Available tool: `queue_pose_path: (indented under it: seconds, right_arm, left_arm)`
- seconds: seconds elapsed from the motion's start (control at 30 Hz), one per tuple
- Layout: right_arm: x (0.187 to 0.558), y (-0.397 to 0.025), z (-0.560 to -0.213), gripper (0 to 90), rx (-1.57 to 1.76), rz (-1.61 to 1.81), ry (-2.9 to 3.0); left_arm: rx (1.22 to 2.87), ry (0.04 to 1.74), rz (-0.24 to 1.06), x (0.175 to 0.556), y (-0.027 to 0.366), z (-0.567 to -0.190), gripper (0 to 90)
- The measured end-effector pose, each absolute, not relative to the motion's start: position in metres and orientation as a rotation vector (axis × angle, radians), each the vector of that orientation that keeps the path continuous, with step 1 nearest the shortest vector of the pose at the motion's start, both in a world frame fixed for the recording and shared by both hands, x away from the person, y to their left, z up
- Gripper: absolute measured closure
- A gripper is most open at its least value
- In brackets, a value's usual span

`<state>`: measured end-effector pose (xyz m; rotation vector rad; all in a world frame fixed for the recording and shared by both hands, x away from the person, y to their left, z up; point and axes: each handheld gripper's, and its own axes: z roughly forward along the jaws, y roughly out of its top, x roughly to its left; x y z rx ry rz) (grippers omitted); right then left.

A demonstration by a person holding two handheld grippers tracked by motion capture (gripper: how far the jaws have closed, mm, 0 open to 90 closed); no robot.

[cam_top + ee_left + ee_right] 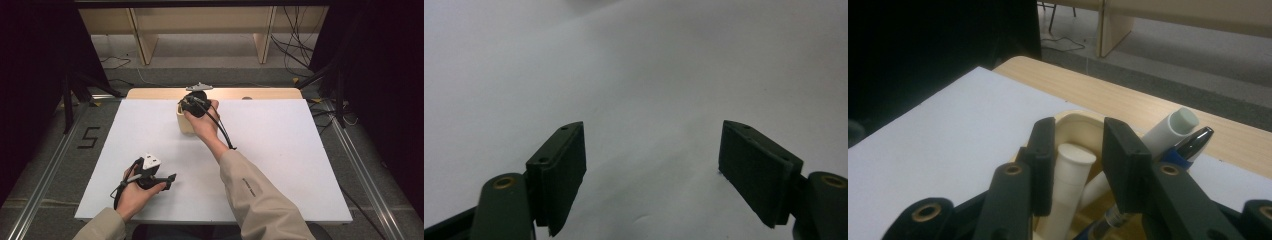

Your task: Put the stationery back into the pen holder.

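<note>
**Right jaws over the pen holder, left jaws wide above bare board**

Black fingers point(1045, 165) of right gripper point(1075, 150) poised over mouth of beige pen holder point(1083, 122), a narrow gap between them. White capped tube point(1070, 185) upright in that gap, close to both pads; cannot tell whether gripped or merely straddled. Second white tube point(1173, 127) leaning out past right-hand pad, with blue-and-silver pen point(1190, 145) just beside it, both tilted toward wooden table edge point(1148, 107). In high view, right gripper point(196, 105) and right hand point(202, 120) directly above pen holder point(184, 125), near far edge of white board point(280, 150), roughly at its middle, left of centre. Grey three-cornered plate on top, cable trailing back along beige sleeve point(255, 195).

Left gripper point(167, 181) low near board's near-left corner, held in left hand point(135, 192), pointing right along near edge. Seen from its own camera: left gripper point(651, 165) spread wide, pads point(561, 170) well apart, nothing between them but plain white board point(649, 75), close below.

Wooden table strip bare beyond board's far edge. Grey floor and light wooden shelf legs point(145, 45) farther back, cables point(295, 45) on floor at far right.
</note>
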<state>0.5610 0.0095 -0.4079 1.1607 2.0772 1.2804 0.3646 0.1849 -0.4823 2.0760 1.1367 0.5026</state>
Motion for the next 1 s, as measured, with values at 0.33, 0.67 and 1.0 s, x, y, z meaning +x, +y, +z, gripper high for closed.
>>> queue_pose_path:
  seconds: [0.33,0.67,1.0]
  right_arm:
    - [0.553,0.010,-0.404,54.4,1.153,1.271,2.139]
    - [0.541,0.001,-0.401,44.6,1.118,1.277,2.179]
    - [0.519,-0.022,-0.402,35.1,1.071,1.285,2.233]
  left_arm:
    - [2.056,1.147,0.504,0.364,0.186,-0.482,26.9]
    - [2.058,1.146,0.507,0.364,0.187,-0.481,27.0]
    - [2.057,1.148,0.506,0.364,0.187,-0.481,26.9]
